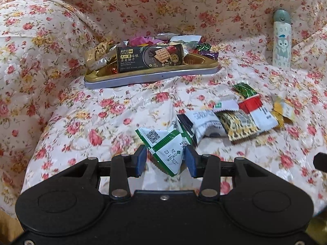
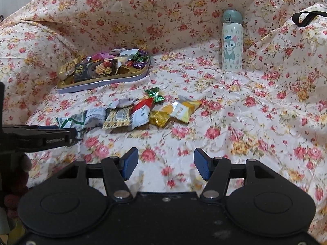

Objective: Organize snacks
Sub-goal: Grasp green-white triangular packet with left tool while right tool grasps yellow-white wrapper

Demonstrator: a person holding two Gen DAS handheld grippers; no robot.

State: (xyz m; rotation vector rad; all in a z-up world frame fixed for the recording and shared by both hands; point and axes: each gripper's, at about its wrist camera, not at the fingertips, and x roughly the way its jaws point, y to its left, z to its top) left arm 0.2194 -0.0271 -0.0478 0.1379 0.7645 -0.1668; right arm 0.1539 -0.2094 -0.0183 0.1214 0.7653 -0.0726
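Home, floral cloth (image 2: 204, 85), cartoon flask (image 2: 232, 45)

cloth (image 1: 81, 110): pink floral | tray (image 1: 151, 77): gold inside, possibly lilac rim | nearest packet (image 1: 161, 145): white-green

Upright cartoon-cat bottle (image 2: 232, 42) on floral cloth (image 2: 235, 126)

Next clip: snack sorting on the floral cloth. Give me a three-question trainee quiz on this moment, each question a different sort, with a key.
1. True or false: the tin tray already holds snacks.
2. Multiple choice: what lies between the jaws of the left gripper? A) the green-and-white packet B) the yellow packet C) nothing
3. In a few words: what stands upright at the back of the floral cloth, away from the snacks?

Key: 1 true. 2 A, though the pads do not visibly press it. 3 the cartoon-cat bottle.
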